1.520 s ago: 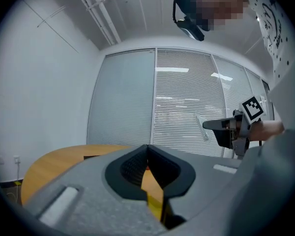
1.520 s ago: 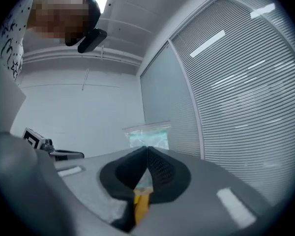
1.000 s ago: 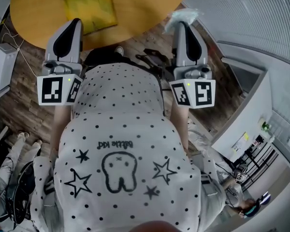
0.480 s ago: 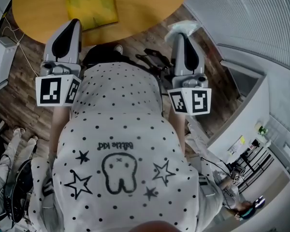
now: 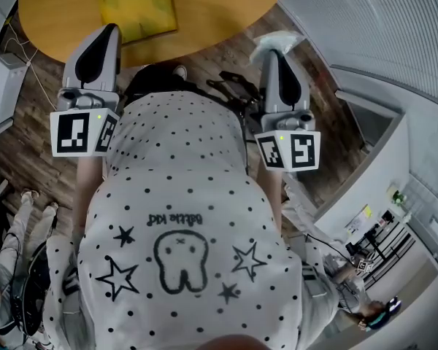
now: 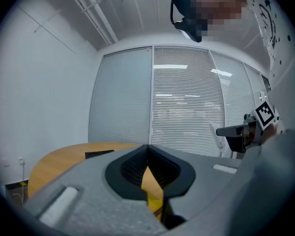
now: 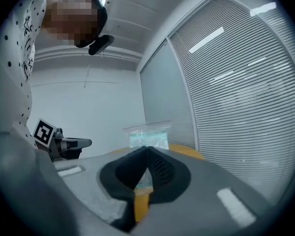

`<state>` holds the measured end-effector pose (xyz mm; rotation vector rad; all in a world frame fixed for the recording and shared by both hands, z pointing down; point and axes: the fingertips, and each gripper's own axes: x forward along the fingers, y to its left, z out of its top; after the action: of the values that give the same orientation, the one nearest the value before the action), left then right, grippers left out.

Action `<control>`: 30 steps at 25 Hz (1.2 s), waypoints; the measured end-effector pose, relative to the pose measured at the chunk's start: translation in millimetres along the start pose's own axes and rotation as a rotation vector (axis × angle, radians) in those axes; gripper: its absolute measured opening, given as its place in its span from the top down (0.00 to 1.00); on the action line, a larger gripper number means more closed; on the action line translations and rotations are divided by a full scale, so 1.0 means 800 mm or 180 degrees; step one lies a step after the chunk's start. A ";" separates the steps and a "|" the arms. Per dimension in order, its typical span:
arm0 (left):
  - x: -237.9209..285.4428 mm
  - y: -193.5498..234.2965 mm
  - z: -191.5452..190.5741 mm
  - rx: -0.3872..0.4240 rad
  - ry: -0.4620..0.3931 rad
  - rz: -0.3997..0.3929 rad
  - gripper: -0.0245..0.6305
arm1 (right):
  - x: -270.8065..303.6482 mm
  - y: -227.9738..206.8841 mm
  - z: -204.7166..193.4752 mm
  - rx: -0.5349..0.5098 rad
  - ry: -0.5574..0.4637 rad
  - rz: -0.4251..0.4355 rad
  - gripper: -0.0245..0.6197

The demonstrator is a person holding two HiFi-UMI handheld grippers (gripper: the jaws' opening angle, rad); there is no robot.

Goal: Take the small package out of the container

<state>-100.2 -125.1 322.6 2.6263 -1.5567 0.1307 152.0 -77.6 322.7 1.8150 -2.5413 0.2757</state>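
Note:
My right gripper [image 5: 272, 36] is shut on a small clear plastic package [image 5: 277, 41] with pale teal contents. It holds the package in the air beside the round wooden table [image 5: 219, 13], past the table's edge. In the right gripper view the package [image 7: 147, 134] sticks up above the closed right gripper [image 7: 146, 147]. The yellow container [image 5: 135, 6] lies on the table, ahead of my left gripper [image 5: 111, 30]. In the left gripper view the left gripper [image 6: 147, 146] has its jaws together with nothing in them, and the yellow container [image 6: 152, 186] shows through the slot below.
A flat black item [image 6: 99, 154] lies on the table beyond the yellow container. A black chair base [image 5: 230, 92] stands on the wooden floor under me. A white box [image 5: 4, 86] with cables sits at the left. Window blinds [image 5: 365, 20] line the right side.
My right gripper has sunk a little with the package still in it. The left gripper has hardly moved.

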 end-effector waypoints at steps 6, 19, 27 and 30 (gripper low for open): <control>0.001 0.010 0.010 0.0068 -0.0072 -0.0013 0.95 | -0.007 -0.006 -0.003 0.0007 0.0010 -0.0057 0.96; 0.007 -0.007 0.020 0.0087 -0.0142 -0.0193 0.95 | -0.004 -0.007 0.000 0.0018 -0.0027 -0.0046 0.96; 0.004 -0.003 0.021 0.0082 -0.0142 -0.0139 0.95 | -0.005 -0.011 -0.001 0.0018 -0.0017 -0.0065 0.96; 0.002 -0.003 0.020 0.0073 -0.0127 -0.0125 0.95 | -0.004 -0.011 -0.002 0.0023 -0.0012 -0.0062 0.96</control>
<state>-96.9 -127.1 306.6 2.6913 -1.5236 0.0946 161.2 -77.6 325.1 1.8435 -2.5270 0.2818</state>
